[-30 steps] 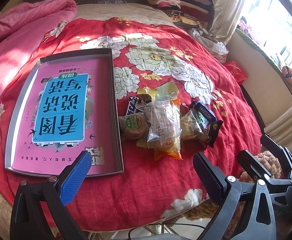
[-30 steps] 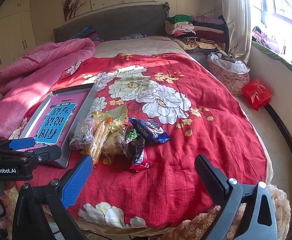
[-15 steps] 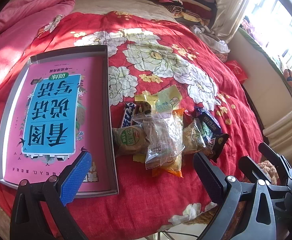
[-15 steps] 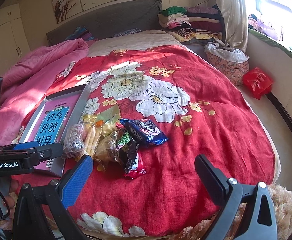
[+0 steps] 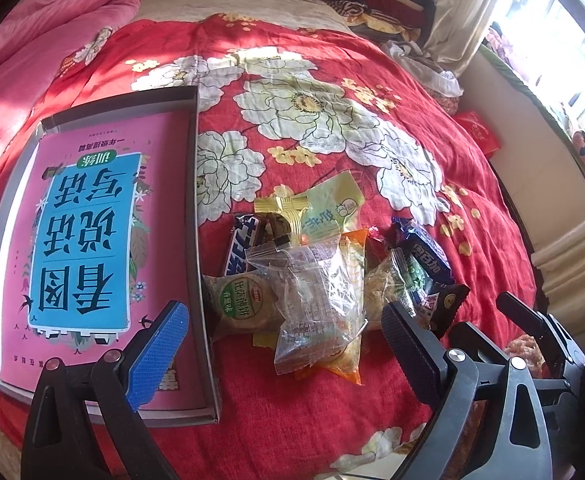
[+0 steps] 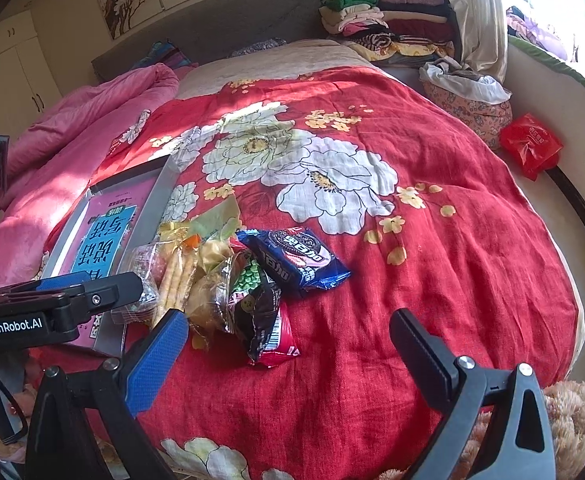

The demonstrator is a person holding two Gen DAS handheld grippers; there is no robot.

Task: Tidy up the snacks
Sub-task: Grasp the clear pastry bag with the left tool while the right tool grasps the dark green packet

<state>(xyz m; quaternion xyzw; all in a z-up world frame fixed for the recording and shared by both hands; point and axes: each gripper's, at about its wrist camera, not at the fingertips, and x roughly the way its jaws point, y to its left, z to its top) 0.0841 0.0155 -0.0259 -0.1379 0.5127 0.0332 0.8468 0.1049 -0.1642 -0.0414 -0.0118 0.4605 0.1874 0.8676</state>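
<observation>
Both our left tongs [image 5: 284, 344] and right tongs [image 6: 288, 352] hang wide and empty. The snack pile [image 5: 324, 272] lies on the bed, just right of the tray [image 5: 196, 184]. Overlapping slippery wrappers could make us pinch two packets at once.

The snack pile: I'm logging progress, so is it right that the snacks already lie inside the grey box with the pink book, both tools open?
Not quite. The snack pile lies on the red bedspread beside the grey box, not inside it, as the left wrist view shows. The pink book is in the box, and both tools are open.
</observation>
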